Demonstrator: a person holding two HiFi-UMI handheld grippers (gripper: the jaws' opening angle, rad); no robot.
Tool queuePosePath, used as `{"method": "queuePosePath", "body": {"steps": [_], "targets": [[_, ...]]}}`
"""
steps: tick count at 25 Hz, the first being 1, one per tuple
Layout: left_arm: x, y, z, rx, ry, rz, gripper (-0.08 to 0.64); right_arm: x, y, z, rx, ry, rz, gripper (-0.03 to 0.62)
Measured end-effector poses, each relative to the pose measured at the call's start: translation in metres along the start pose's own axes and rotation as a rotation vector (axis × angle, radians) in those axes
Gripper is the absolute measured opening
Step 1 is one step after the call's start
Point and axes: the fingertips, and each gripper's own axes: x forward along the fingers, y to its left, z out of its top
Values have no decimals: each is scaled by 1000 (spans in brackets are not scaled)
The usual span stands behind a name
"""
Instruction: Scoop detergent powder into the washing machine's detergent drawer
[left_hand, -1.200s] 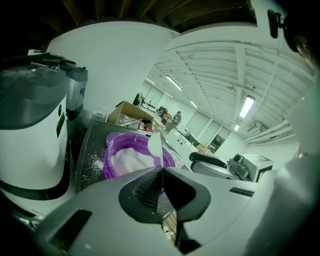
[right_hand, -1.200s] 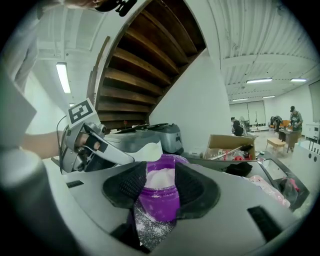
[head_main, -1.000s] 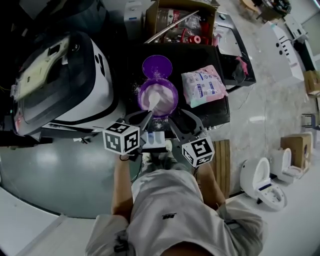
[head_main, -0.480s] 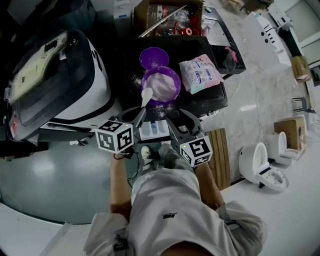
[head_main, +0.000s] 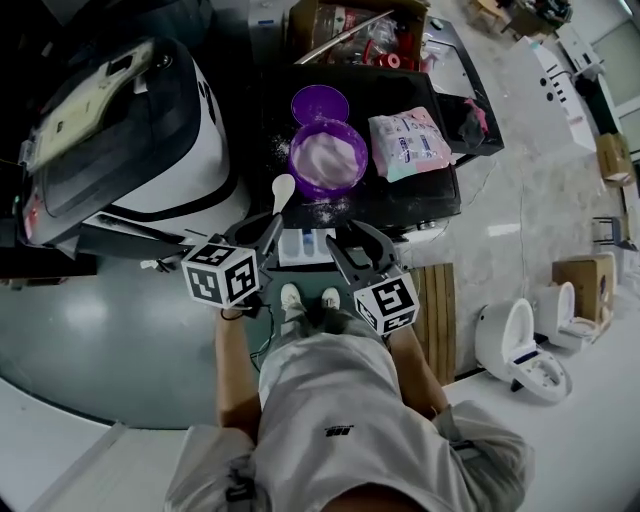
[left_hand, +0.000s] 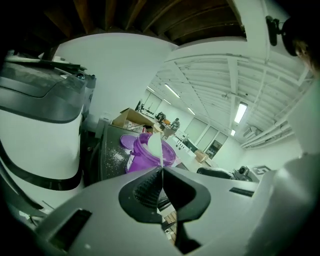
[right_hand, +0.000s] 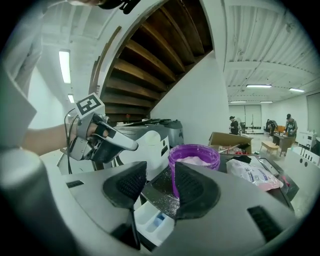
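1. Detergent powder (head_main: 326, 153) lies heaped in the open purple tub (head_main: 318, 190). The tub stands near the middle of the black top (head_main: 400, 205), with loose grains (head_main: 275, 157) scattered on the top beside it.
2. A purple lid (head_main: 320, 104) lies flat just behind the tub, and a pink bag (head_main: 408, 143) lies to the tub's right.
3. The detergent drawer (head_main: 303, 247) juts out, open, from the black top's near edge, in front of the tub.
4. The left gripper (head_main: 268, 232) has its jaws pinched tight on the handle of a white spoon (head_main: 279, 203). The spoon's bowl sits just beside the tub's left wall.
5. The right gripper (head_main: 347, 240) hangs just right of the drawer, jaws spread, with nothing between them.
6. A white washing machine (head_main: 150, 150) stands left of the black top.
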Motion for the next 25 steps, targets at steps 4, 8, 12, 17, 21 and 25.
{"method": "queuePosePath", "body": {"steps": [4, 8, 12, 17, 21, 25], "targets": [[-6, -5, -14, -31, -19, 59, 15, -6, 0, -9, -4, 9, 64, 176], [-11, -10, -32, -70, -44, 116, 15, -15, -2, -20, -10, 19, 124, 176], [-15, -11, -50, -101, -55, 171, 15, -20, -1, -32, -17, 35, 180, 175], [-22, -11, -70, -120, -44, 214, 15, -20, 7, -49, -4, 56, 226, 175], [-25, -8, -84, -112, -16, 222, 15, -17, 15, -61, 15, 65, 231, 175], [-24, 0, -101, -102, 22, 206, 15, -13, 22, -72, 29, 71, 200, 175]]}}
